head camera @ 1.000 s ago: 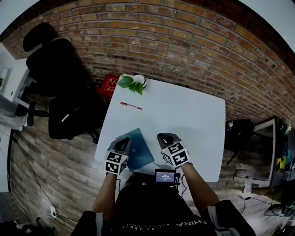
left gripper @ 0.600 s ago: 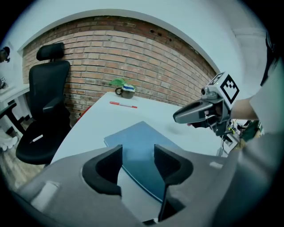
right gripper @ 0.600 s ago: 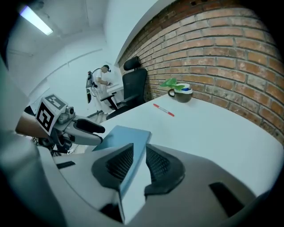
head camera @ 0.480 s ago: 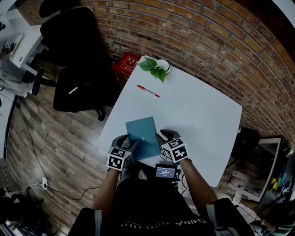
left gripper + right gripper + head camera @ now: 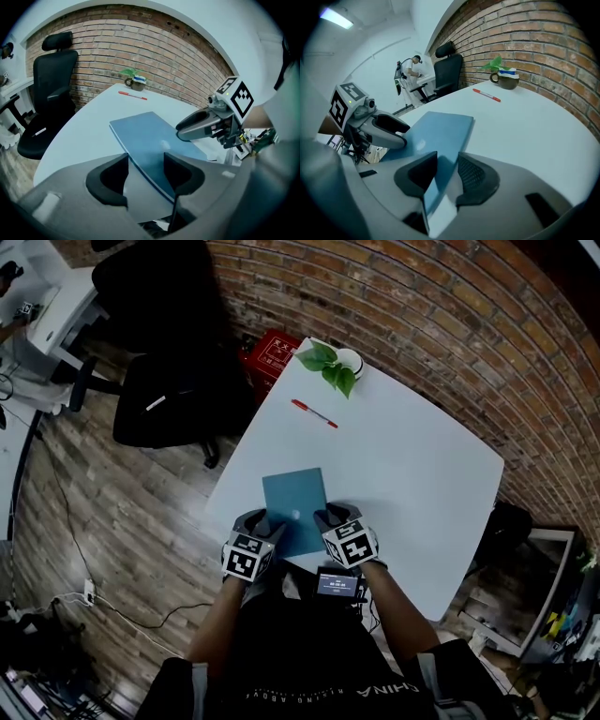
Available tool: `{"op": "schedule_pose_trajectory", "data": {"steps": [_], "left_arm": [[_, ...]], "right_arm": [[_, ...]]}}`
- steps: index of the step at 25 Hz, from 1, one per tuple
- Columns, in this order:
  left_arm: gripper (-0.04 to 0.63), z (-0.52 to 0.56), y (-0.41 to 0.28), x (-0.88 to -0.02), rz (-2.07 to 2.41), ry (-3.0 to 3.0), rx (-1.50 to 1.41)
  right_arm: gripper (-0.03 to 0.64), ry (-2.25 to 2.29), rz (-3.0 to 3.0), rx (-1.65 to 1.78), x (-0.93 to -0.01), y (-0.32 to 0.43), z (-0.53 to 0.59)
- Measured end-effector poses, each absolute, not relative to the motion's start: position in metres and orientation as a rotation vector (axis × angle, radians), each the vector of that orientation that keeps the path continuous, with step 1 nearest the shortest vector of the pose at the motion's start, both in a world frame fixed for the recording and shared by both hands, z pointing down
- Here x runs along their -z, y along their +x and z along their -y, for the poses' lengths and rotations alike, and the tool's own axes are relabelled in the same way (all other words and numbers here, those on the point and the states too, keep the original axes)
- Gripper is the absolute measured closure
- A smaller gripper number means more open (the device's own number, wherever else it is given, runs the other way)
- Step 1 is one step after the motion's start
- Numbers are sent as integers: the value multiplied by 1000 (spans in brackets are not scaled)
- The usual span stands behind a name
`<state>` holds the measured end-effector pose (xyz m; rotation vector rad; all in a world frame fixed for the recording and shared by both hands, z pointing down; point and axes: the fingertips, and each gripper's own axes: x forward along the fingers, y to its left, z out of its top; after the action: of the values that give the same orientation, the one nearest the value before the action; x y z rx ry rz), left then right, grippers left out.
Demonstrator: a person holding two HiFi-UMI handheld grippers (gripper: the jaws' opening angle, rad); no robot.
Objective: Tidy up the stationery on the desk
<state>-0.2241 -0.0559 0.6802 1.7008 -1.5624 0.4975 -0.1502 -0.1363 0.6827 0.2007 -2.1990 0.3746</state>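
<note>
The blue notebook lies on the white desk at its near edge, right in front of me, with its near end reaching in between the jaws of both my claws. My left claw has just been spreading its jaws. They stand wide apart with the notebook's left edge passing between them, and neither pad presses on it. My right claw has just been spreading too, and its jaws stand apart around the notebook's right edge without clamping the cover. The cover is plain blue with a pale glint of light on it. Each claw carries a cube with black-and-white square markers. A red pen lies well apart from the notebook toward the far side, near a mug holding a green plant at the far corner. A red box on the floor beside that corner bears white characters too small to read. My dark shirt shows the word "CHINA".
</note>
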Motion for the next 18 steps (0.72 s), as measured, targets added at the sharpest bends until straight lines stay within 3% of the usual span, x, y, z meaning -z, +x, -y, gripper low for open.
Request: {"op": "schedule_pose_trajectory", "data": {"steps": [18], "left_arm": [[370,86,-218,-671,1504,1727,-446]], "right_arm": [[492,298,2207,-469,-681,-131,145]]}}
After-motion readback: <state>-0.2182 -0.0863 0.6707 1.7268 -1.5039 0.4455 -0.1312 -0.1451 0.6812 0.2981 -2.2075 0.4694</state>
